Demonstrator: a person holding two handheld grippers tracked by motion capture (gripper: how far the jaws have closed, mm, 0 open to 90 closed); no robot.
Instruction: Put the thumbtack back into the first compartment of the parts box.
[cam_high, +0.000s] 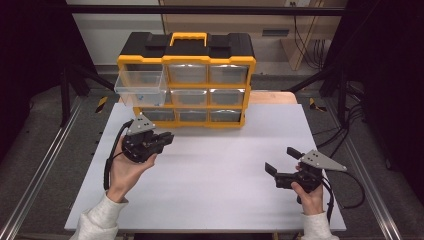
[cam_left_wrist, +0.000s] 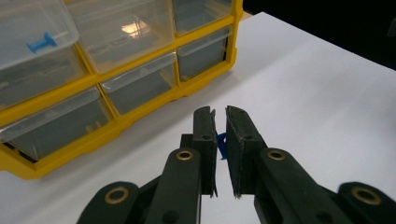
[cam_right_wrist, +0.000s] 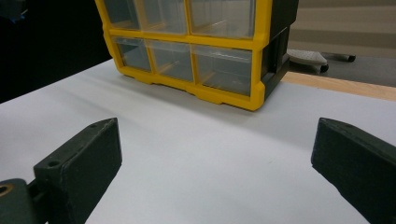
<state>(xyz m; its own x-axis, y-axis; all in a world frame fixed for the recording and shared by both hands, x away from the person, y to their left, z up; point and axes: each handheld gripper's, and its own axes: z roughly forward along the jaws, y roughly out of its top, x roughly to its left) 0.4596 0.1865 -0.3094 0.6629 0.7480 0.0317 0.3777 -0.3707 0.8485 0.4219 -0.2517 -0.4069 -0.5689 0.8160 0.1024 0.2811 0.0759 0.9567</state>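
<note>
The left gripper is held above the white table, just in front of the lower left corner of the yellow and black drawer cabinet. Its jaws are nearly closed and pinch a small blue piece, which shows as a sliver in the narrow gap between the pads in the left gripper view; it looks like a pushpin, though too little of it is visible to be sure. The cabinet's top left clear drawer is pulled out towards the person, and a blue pushpin lies inside it. The other drawers sit pushed in. The right gripper is held low over the table's right side, well apart from the cabinet and from the left gripper. Its jaws stand wide apart with only bare table between them, pointing towards the cabinet's lower right corner in the right gripper view.
</note>
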